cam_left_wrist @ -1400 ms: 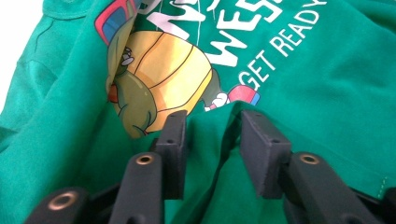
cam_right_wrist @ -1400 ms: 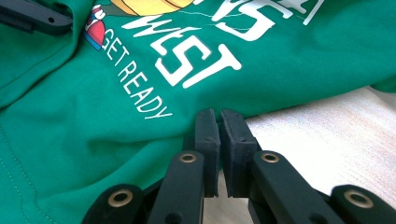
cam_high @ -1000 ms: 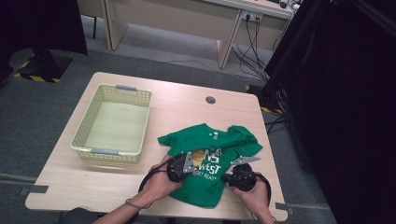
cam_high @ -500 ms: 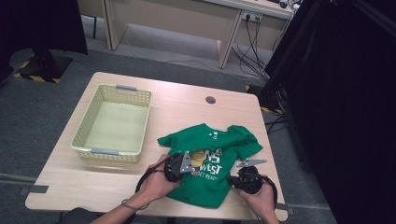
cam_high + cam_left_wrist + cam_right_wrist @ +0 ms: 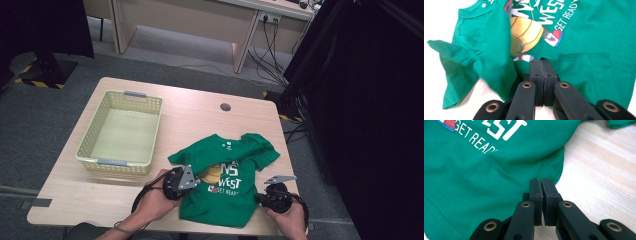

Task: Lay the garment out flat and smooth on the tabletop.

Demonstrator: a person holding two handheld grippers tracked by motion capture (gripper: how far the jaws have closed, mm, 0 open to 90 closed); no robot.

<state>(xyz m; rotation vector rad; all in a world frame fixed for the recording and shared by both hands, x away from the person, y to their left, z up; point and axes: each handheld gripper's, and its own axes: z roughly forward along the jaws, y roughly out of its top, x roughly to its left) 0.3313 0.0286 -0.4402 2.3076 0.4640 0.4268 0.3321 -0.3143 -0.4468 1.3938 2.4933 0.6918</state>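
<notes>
With both grippers, left (image 5: 192,176) and right (image 5: 260,198), clamped on the green printed cotton T-shirt (image 5: 225,180) at lower centre of the wooden table (image 5: 200,112), I keep its 2 side edges level while folding.

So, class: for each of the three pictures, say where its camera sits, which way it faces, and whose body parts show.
High view: above the near table edge, facing forward and down; both hands, left gripper, right gripper.
Left gripper view: rides that gripper, looks along shut jaws at the green T-shirt.
Right gripper view: along its shut jaws at the shirt's edge and the table.
Shared: all see the shirt.
</notes>
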